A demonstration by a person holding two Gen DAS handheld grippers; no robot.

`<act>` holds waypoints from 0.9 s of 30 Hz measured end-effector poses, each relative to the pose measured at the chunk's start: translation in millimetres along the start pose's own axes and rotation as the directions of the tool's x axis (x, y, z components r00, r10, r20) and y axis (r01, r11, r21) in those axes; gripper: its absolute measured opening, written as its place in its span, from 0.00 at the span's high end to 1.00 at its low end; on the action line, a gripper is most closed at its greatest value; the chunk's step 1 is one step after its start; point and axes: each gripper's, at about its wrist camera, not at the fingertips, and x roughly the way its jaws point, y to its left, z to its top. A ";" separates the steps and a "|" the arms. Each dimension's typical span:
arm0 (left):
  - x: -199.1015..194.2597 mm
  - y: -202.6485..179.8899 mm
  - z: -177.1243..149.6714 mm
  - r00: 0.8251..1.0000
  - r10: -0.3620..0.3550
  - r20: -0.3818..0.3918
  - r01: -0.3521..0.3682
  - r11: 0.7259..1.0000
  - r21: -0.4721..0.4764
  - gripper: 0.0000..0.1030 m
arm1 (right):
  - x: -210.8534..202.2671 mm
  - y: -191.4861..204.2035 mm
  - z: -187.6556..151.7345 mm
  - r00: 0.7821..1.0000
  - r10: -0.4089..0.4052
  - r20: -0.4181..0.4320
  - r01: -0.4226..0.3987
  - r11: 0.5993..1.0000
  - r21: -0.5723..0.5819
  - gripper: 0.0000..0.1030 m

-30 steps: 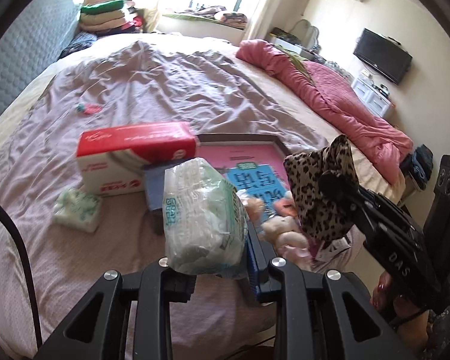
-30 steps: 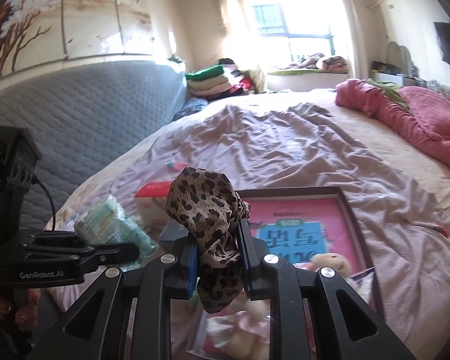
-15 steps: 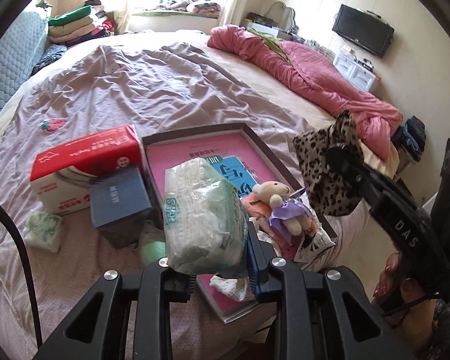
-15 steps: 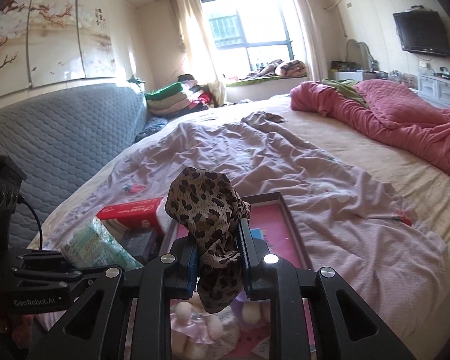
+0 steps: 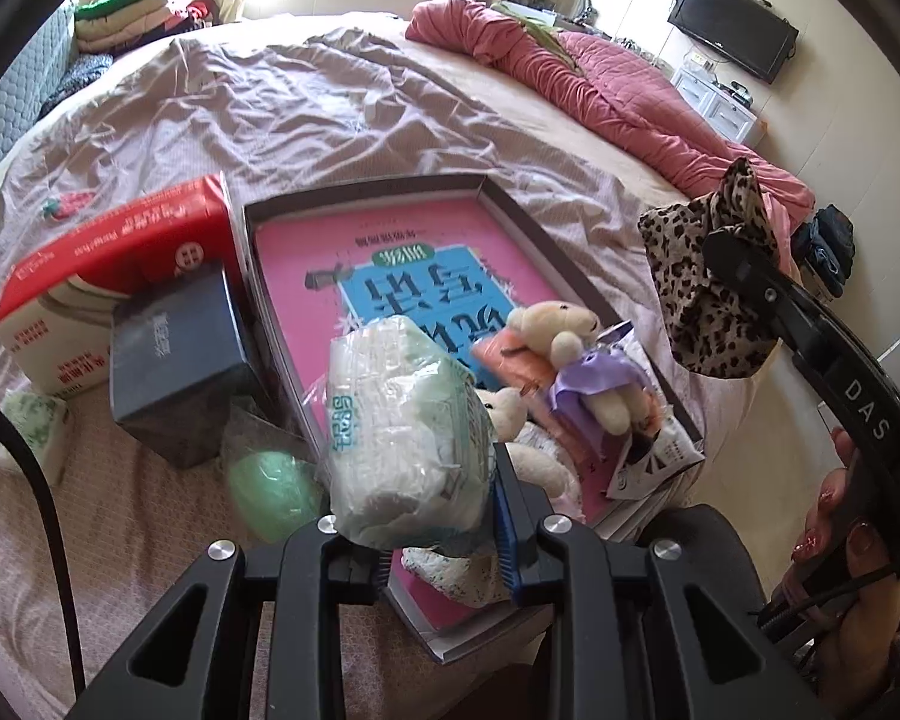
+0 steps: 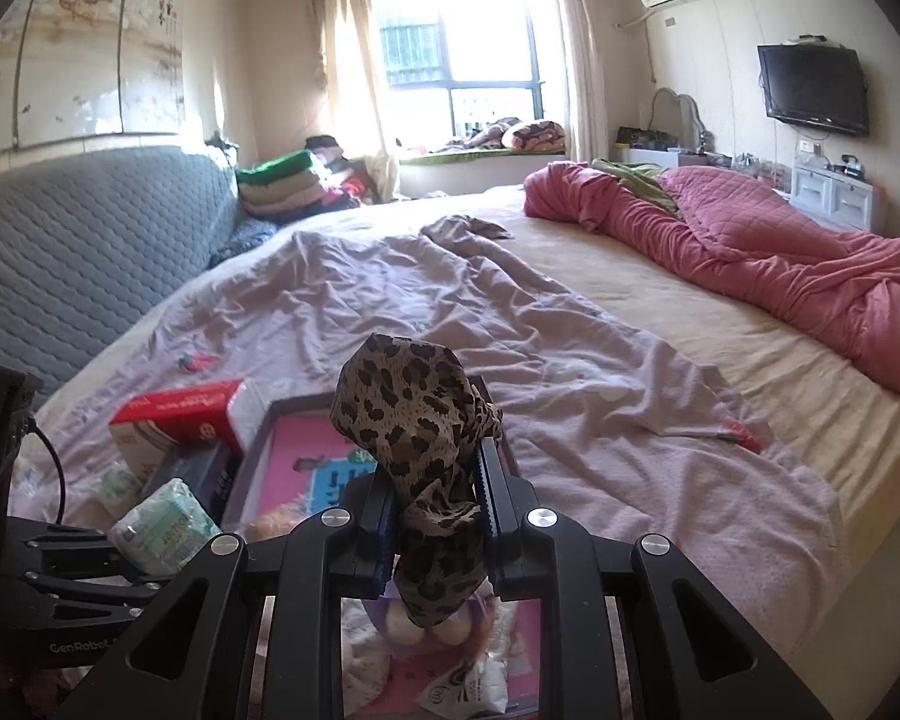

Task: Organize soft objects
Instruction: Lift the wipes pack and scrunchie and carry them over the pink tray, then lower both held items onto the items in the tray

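bed: wide bed under a wrinkled mauve sheet [image 5: 306, 114] is filling both views; everything below is lying on it or hanging over it.
quilt: rumpled pink quilted blanket [image 6: 768, 252] is sprawling along the sheet's edge at 2 o'clock in the right wrist view.
tray: shallow dark-rimmed cardboard tray [image 5: 513, 207] is sitting at centre of the left wrist view, holding a pink book with a blue title panel [image 5: 354, 252].
red box: red-and-white carton of tissues [image 5: 96, 258] is standing at 9 o'clock of the tray, touching its rim.
dark box: dark navy cardboard box [image 5: 177, 354] is leaning against the red box's near side.
left gripper: black two-finger left gripper [image 5: 417, 531] is pinching a clear plastic pack of white-and-green tissues [image 5: 405, 426], carrying it in the air above the tray's near end.
right gripper: black two-finger right gripper [image 6: 435, 510] is clamping a crumpled leopard-print fabric piece [image 6: 417, 420], fabric bulging above the pads and drooping below; it is hanging over the tray's near corner.
hand: a hand with red nails [image 5: 840, 516] is gripping the right gripper's handle at 4 o'clock in the left wrist view.
toys: cream plush bear in a purple dress [image 5: 570, 348] is lying in the tray's near end among other soft bits.
green item: pale green soft lump in clear wrap [image 5: 273, 489] is lying just outside the tray at 7 o'clock of it.
small pack: small white-and-green tissue packet [image 5: 33, 429] is lying at 9 o'clock, near the red box.
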 end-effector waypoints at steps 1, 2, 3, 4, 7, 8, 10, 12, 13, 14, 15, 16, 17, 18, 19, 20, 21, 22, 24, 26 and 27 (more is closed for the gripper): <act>1.5 0.7 -0.3 1.000 0.000 -0.003 0.000 1.000 -0.002 0.73 | 3.0 0.4 -1.4 1.000 -0.007 -0.010 0.007 1.000 -0.006 0.78; 3.4 1.7 -0.7 1.000 -0.003 -0.006 0.002 1.000 -0.003 0.73 | 6.5 1.1 -2.8 1.000 -0.013 -0.026 0.013 1.000 -0.011 0.77; 4.6 2.2 -0.4 1.000 -0.004 -0.008 0.004 1.000 -0.005 0.73 | 9.9 1.6 -4.1 0.999 -0.017 -0.039 0.017 1.000 -0.013 0.78; 6.1 2.9 -0.3 1.000 -0.006 -0.011 0.006 1.000 -0.007 0.73 | 14.3 2.2 -5.9 0.998 -0.017 -0.059 0.016 1.000 -0.016 0.78; 9.4 4.3 -0.1 1.000 -0.012 -0.016 0.012 1.000 -0.013 0.73 | 25.0 5.4 -11.5 0.994 -0.016 -0.104 0.013 0.999 -0.030 0.77; 10.9 4.8 -0.5 1.000 -0.015 -0.018 0.015 1.000 -0.013 0.73 | 29.9 7.1 -13.7 0.992 -0.006 -0.124 0.002 0.999 -0.033 0.76; 14.6 5.5 0.0 1.000 -0.014 -0.026 0.013 1.000 -0.015 0.73 | 37.7 11.8 -17.9 0.987 0.011 -0.158 -0.017 0.999 -0.040 0.76; 16.4 6.6 0.5 0.999 -0.020 -0.028 0.020 1.000 -0.021 0.73 | 44.8 16.8 -21.2 0.982 0.039 -0.187 -0.048 0.998 -0.039 0.76; 16.8 7.1 0.4 0.999 -0.021 -0.028 0.021 1.000 -0.021 0.73 | 47.6 18.8 -22.7 0.979 0.049 -0.196 -0.057 0.998 -0.036 0.75; 17.0 7.5 0.5 0.999 -0.022 -0.028 0.022 1.000 -0.022 0.73 | 51.5 21.6 -24.6 0.975 0.067 -0.210 -0.076 0.997 -0.033 0.75; 17.4 8.0 0.5 0.999 -0.024 -0.028 0.023 0.999 -0.023 0.73 | 53.1 23.6 -25.7 0.973 0.075 -0.217 -0.084 0.996 -0.032 0.75; 17.7 8.6 0.9 0.999 -0.026 -0.028 0.025 0.999 -0.023 0.73 | 55.7 25.5 -27.0 0.971 0.082 -0.224 -0.091 0.995 -0.030 0.75; 18.0 9.1 0.9 0.999 -0.028 -0.028 0.028 0.999 -0.024 0.73 | 58.2 27.3 -28.3 0.968 0.093 -0.233 -0.103 0.994 -0.027 0.74; 18.2 9.4 1.0 0.999 -0.030 -0.028 0.029 0.999 -0.025 0.73 | 60.6 28.4 -29.5 0.965 0.108 -0.240 -0.116 0.993 -0.020 0.74; 18.4 9.8 1.0 0.999 -0.031 -0.027 0.031 0.999 -0.025 0.73 | 62.8 29.6 -30.5 0.962 0.119 -0.245 -0.126 0.992 -0.014 0.74; 18.7 10.2 1.1 0.999 -0.032 -0.027 0.031 0.999 -0.025 0.73 | 65.4 30.5 -31.9 0.957 0.133 -0.256 -0.139 0.990 -0.005 0.74; 18.6 10.2 1.0 0.999 -0.032 -0.028 0.031 0.999 -0.026 0.73 | 67.3 30.7 -32.4 0.954 0.143 -0.263 -0.147 0.989 0.004 0.73; 18.7 10.2 0.9 0.999 -0.032 -0.026 0.031 0.999 -0.024 0.73 | 69.3 30.6 -33.2 0.951 0.153 -0.270 -0.155 0.988 0.013 0.71; 19.2 10.5 1.0 0.999 -0.030 -0.027 0.030 0.999 -0.023 0.73 | 72.4 31.7 -35.1 0.946 0.164 -0.280 -0.165 0.986 0.020 0.69; 19.8 10.9 0.7 0.999 -0.031 -0.026 0.030 0.999 -0.022 0.73 | 74.1 31.6 -35.8 0.942 0.177 -0.284 -0.176 0.984 0.030 0.66; 19.8 11.0 0.5 0.999 -0.032 -0.026 0.031 0.999 -0.023 0.73 | 74.2 31.3 -35.8 0.941 0.183 -0.284 -0.180 0.983 0.034 0.64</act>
